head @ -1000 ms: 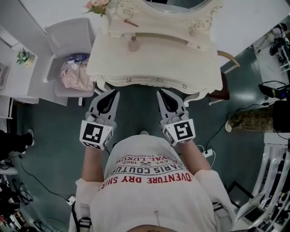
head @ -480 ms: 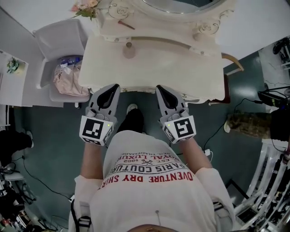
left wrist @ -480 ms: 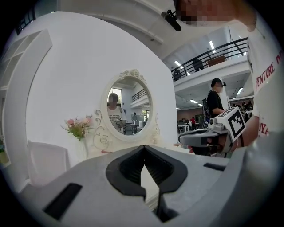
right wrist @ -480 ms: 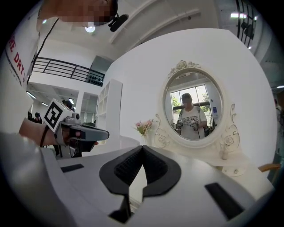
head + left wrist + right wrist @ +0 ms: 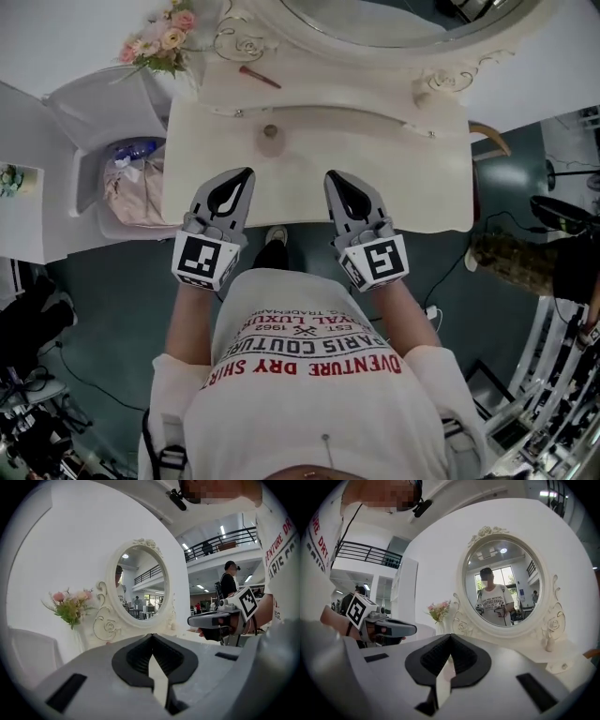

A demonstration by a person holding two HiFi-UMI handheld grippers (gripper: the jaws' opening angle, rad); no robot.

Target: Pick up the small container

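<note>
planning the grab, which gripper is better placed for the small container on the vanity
Left, likely: the left gripper sits closer to the small container; the right gripper is farther aside.

mirror: cut by top edge | small container: detail unclear

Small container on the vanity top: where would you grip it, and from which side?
I'd take the small container by its round body, fingers across the sides, coming from the near edge. It stands upright, alone on bare tabletop, and the raised ledge close behind blocks the far side. The left gripper, shut, looks nearer and must open first.
</note>
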